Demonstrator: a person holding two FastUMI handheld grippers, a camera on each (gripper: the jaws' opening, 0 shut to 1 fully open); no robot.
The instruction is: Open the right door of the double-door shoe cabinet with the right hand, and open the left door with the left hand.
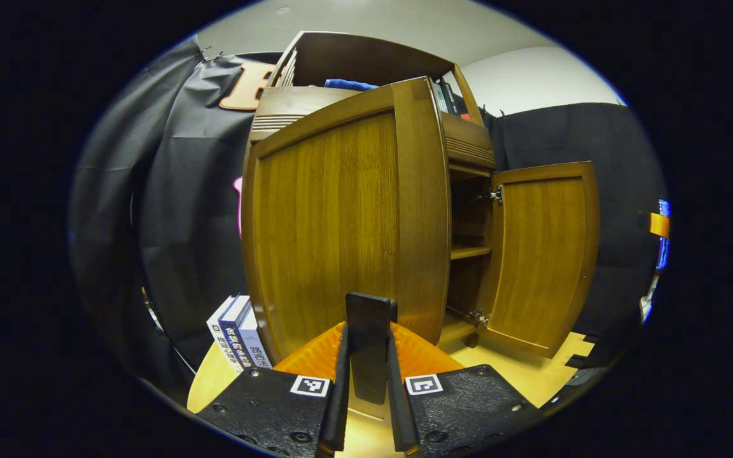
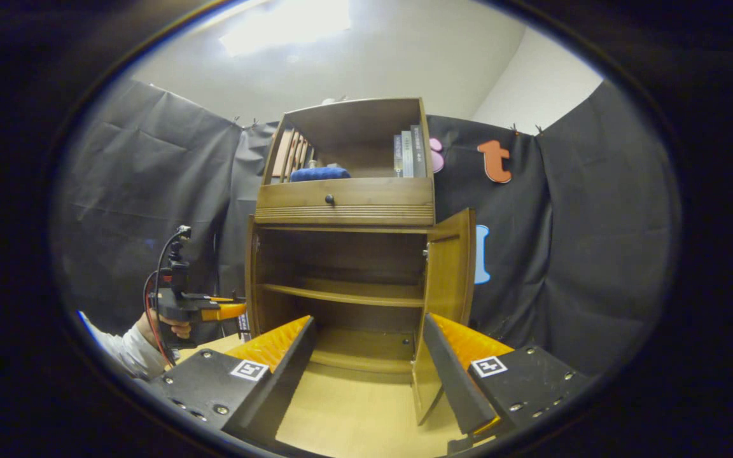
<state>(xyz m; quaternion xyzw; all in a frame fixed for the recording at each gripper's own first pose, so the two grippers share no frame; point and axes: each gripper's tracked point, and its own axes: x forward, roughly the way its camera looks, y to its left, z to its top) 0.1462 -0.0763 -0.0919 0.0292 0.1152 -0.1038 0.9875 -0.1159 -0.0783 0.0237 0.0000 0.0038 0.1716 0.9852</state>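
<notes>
Both doors of the shoe cabinet (image 2: pixel 347 254) on the tabletop (image 2: pixel 354 413) stand swung out. In the left gripper view the left tongs (image 1: pixel 369 381) are clamped on the left door (image 1: pixel 341 222) at its free edge; in the right gripper view the right tongs (image 2: pixel 366 369) gape apart, just beside the right door (image 2: pixel 446 280). To finish well, I'd ease the left door along its hinge arc, never tugging straight back, then let go cleanly.

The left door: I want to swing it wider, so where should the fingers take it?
Grip the left door by its free vertical edge, coming from the front. That edge stands clear of the shoe cabinet, thin enough to pinch; the left gripper already clamps its lower end.
</notes>
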